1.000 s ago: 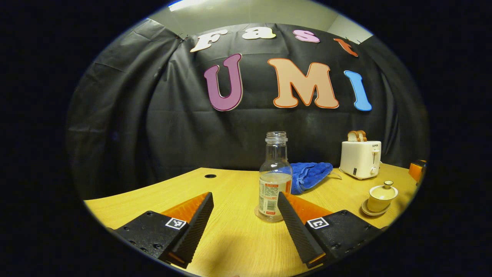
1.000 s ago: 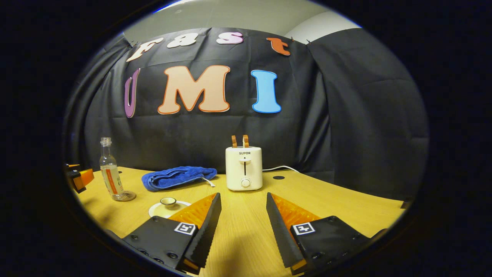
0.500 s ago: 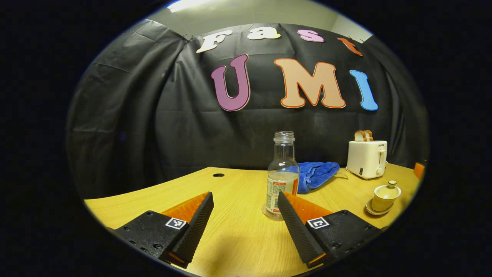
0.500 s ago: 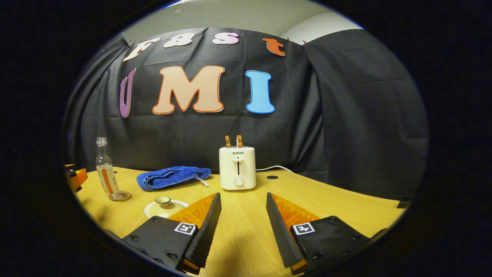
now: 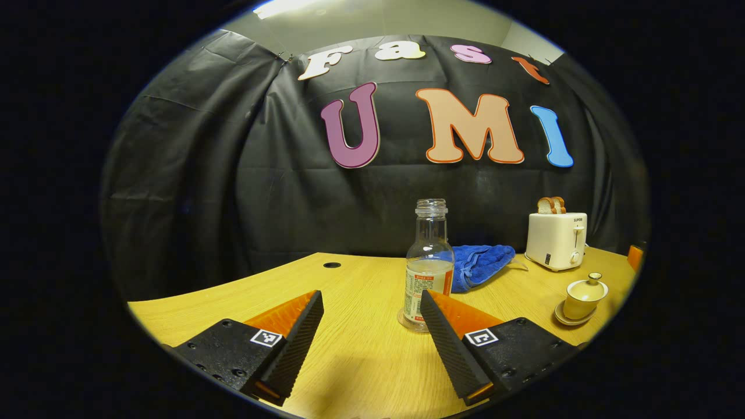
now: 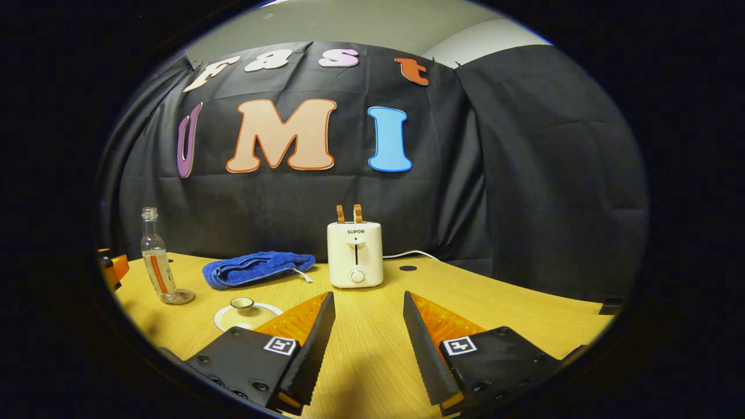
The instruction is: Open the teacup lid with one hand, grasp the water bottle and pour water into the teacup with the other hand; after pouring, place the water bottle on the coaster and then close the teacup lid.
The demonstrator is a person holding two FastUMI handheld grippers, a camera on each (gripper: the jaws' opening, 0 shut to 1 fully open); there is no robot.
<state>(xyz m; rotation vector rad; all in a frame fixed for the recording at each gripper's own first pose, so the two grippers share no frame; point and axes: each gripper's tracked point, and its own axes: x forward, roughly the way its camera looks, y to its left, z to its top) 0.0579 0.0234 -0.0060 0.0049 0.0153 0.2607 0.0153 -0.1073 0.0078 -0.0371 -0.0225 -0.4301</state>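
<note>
- Left tongs hang released above the tabletop, holding nothing; our right tongs are spread and empty too.
- Just past the left tongs, at about one o'clock, the water bottle stands upright, long axis vertical, uncapped, touching neither finger.
- We judge the left tongs nearer the bottle and the right tongs nearer the teacup, which sits at ten o'clock, lid on.
- Farther back sit the blue towel and toaster.
</note>
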